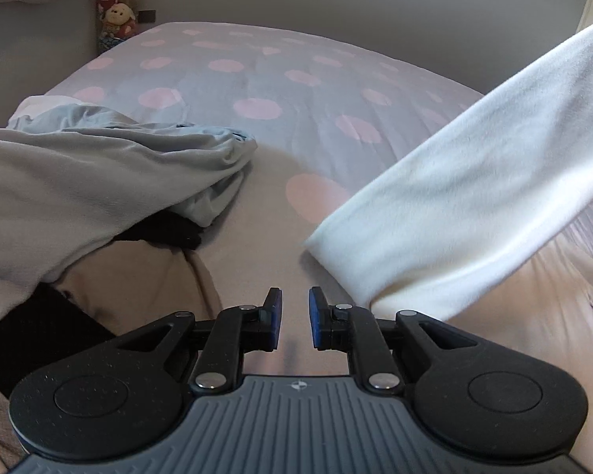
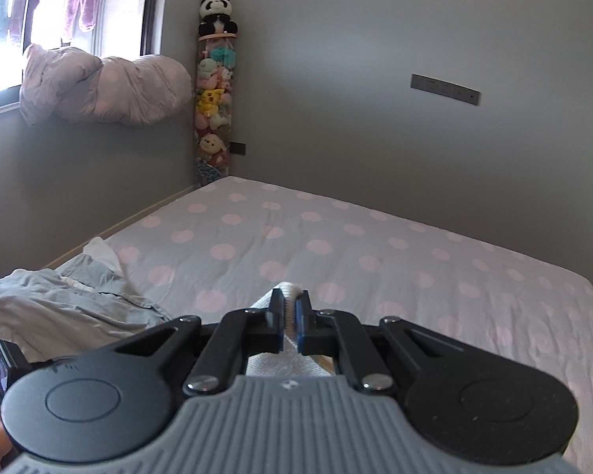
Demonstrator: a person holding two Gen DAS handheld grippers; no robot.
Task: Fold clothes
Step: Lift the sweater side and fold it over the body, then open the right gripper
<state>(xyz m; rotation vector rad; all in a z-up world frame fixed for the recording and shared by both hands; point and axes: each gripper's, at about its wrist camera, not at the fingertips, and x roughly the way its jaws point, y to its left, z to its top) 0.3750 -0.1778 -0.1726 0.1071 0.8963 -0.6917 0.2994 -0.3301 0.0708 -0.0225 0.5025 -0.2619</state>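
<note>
Left gripper: jaws narrowly parted, nothing between them, over the bed sheet. White garment hangs ahead and to the right of them; grey clothes pile ahead-left. Right gripper: jaws clamped on a fold of white garment, raised above the sheet.

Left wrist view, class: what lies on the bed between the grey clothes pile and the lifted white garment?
Only bare polka-dot sheet separates the grey clothes pile from the white garment; the left wrist view shows it.
</note>
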